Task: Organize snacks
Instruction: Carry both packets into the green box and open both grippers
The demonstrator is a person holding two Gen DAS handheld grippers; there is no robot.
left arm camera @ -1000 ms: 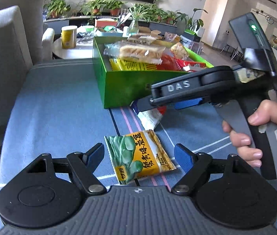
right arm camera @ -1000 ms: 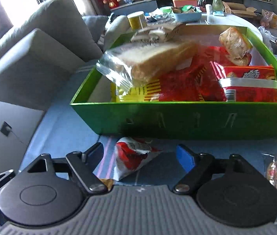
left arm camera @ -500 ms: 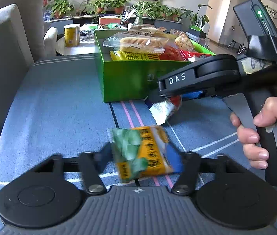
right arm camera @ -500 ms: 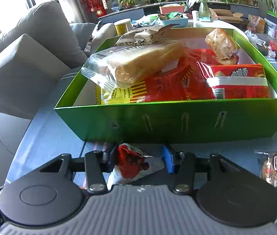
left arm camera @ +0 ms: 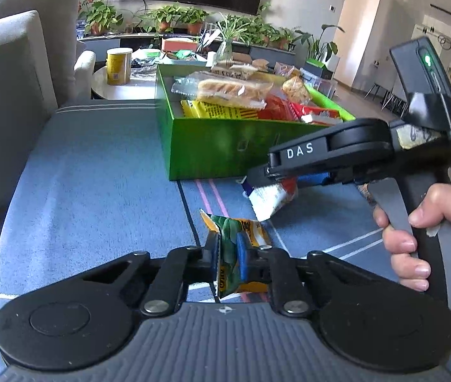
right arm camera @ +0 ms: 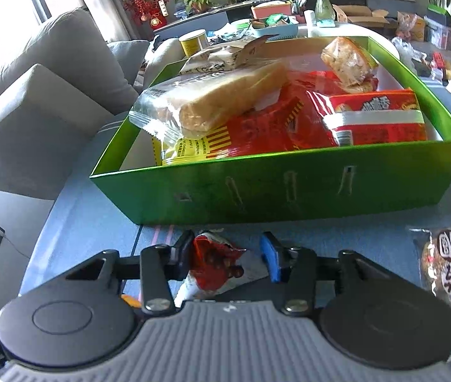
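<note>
Green-yellow snack packet crumpled in left gripper, print unreadable

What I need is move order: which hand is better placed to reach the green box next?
Right, probably. The right gripper sits just before the green box with the red packet between its fingers. The left gripper clamps the green-yellow packet farther back, behind the right one.

Probably living room; sofa, houseplants
</note>
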